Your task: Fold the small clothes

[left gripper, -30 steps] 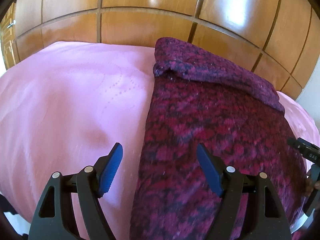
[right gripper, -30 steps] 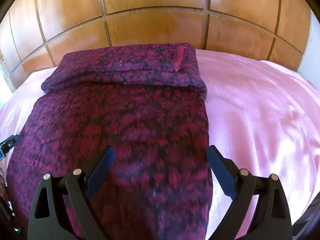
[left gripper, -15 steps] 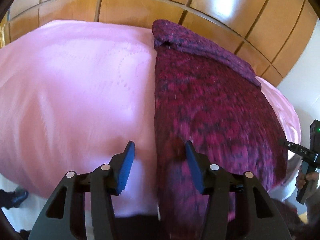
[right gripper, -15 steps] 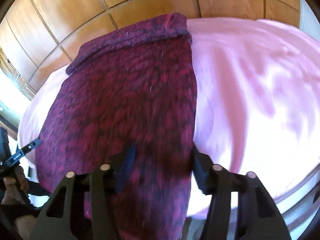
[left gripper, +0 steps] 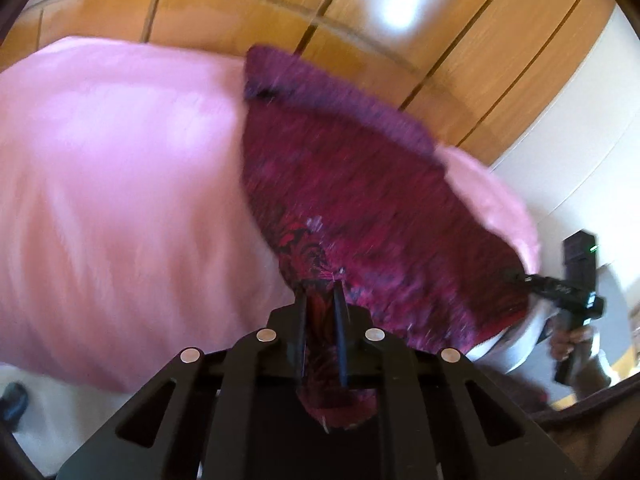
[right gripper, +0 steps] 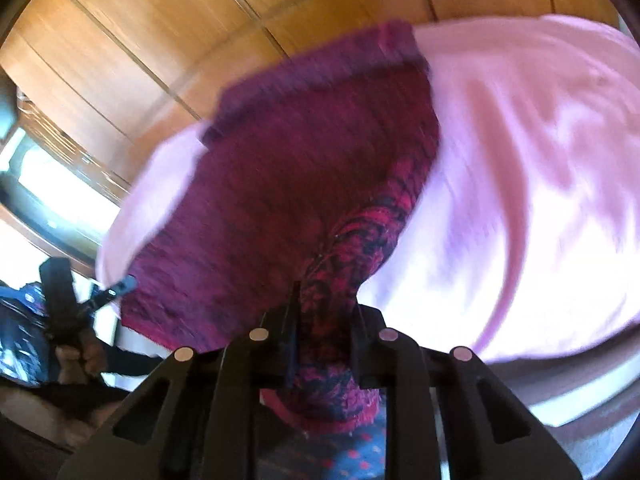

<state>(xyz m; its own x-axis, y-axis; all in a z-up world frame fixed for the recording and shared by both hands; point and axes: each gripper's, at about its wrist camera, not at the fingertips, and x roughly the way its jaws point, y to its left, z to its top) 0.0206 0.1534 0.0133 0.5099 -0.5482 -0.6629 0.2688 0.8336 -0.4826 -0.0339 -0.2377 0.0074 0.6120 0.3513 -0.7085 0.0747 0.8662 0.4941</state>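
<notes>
Tongs left [left gripper: 320, 300] and right [right gripper: 320, 300] each pinch a near corner of the sweater [left gripper: 360, 184].

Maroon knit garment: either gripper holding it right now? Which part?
Both. The left gripper is shut on the near-left corner of the maroon knit garment; the right gripper is shut on its near-right corner, the near edge bunched.

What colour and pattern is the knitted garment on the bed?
Dark magenta-red with a black mottled pattern, clearest in the right wrist view on the knitted garment.
</notes>
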